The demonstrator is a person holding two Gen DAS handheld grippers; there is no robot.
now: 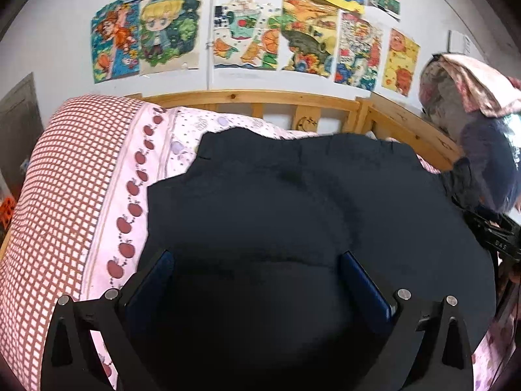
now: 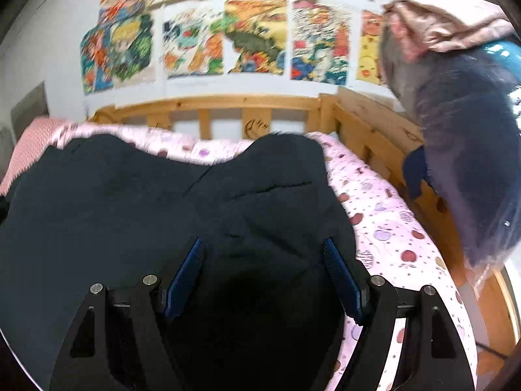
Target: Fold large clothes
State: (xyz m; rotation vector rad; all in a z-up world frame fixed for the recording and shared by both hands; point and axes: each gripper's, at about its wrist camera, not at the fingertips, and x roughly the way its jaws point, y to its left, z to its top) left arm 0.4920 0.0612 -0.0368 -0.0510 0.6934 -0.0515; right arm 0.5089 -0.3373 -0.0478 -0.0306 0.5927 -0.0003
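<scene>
- A large dark navy, nearly black cloth garment [image 1: 293, 202] is lying spread over a pink bedsheet printed with red apples [image 1: 127, 215], filling the middle and lower part of the left wrist view.
- The left gripper [image 1: 257, 280], a black two-finger tong with blue pads [image 1: 364, 286], is hovering at the bottom centre of that view, its fingers standing wide apart over the dark cloth and pinching nothing that shows.
- A red-and-white checked cover [image 1: 49, 211] is occupying the left side of the frame, beside the apple border.
- In the right wrist view, the right gripper [image 2: 263, 277] is sitting at the bottom centre with its ribbed blue pads [image 2: 338, 273] spread apart above the same garment [image 2: 130, 202]; whether they are touching the cloth cannot be told.
- A pale wooden slatted bed rail [image 2: 228, 110] is running across the middle of that frame, behind the bedding.
- Colourful cartoon drawings on paper [image 2: 254, 36] are hanging on the white wall along the top.
- A heap of grey and pink fabrics [image 2: 456, 97] is piling up at the upper right.
</scene>
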